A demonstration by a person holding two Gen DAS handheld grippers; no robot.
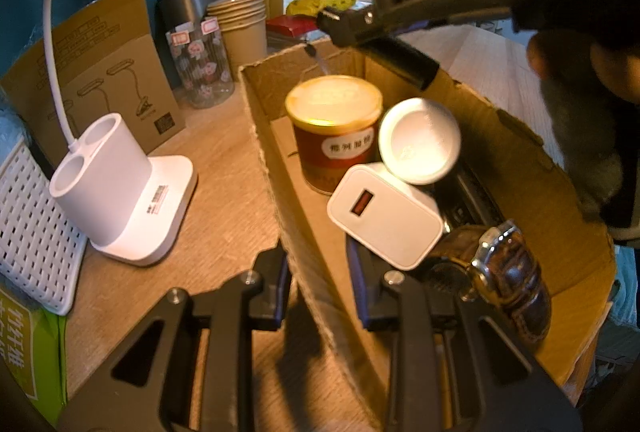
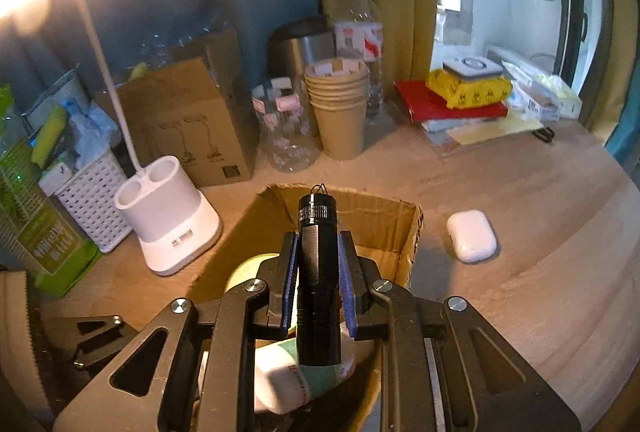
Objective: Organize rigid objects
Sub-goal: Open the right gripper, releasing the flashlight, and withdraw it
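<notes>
An open cardboard box (image 1: 520, 159) stands on the wooden desk. In it are a red can with a yellow lid (image 1: 334, 127), a white round-lidded jar (image 1: 420, 139), a white USB charger (image 1: 384, 216) and a wristwatch with a brown strap (image 1: 504, 272). My left gripper (image 1: 318, 288) is shut on the box's near wall, one finger inside and one outside. My right gripper (image 2: 318, 244) is shut on a black flashlight (image 2: 318, 272), held over the box. From the left wrist that gripper (image 1: 340, 27) and flashlight (image 1: 400, 59) hang above the box's far end. A white earbud case (image 2: 472, 236) lies right of the box.
A white lamp base with pen holes (image 2: 172, 228) stands left of the box, beside a white lattice basket (image 2: 92, 199). Behind are a brown carton (image 2: 192, 123), a patterned glass jar (image 2: 284, 127), stacked paper cups (image 2: 340, 107), a steel flask (image 2: 300, 47), a water bottle (image 2: 358, 27) and red books (image 2: 444, 103).
</notes>
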